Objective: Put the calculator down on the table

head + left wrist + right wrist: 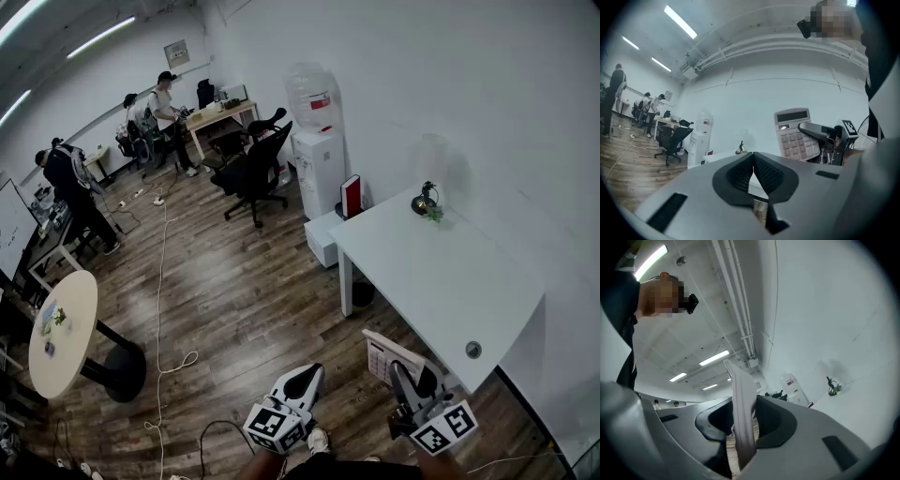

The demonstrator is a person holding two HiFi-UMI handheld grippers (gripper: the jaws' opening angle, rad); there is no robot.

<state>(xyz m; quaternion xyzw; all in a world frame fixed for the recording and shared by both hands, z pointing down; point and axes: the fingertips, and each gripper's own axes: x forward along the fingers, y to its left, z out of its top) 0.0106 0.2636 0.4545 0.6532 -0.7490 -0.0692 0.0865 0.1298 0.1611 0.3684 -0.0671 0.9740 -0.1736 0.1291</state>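
Note:
My right gripper (405, 373) is shut on a pale calculator (386, 354), held on edge in the air just off the near corner of the white table (441, 281). In the right gripper view the calculator (743, 413) stands as a thin slab clamped between the dark pads, with the gripper (744, 420) tilted slightly upward. The left gripper view shows the calculator's keypad and display (794, 136) in the other gripper's jaws. My left gripper (302, 382) hangs over the floor to the left with its jaws together and nothing in them; the closed pads (740, 176) meet in its own view, around the left gripper (753, 174).
A small dark ornament (427, 202) stands at the table's far end, and a round grommet (473, 349) sits near its front corner. A water dispenser (317, 150), a red item (351, 195), office chairs (253, 169) and a round side table (61, 328) stand around. Several people work at the back left.

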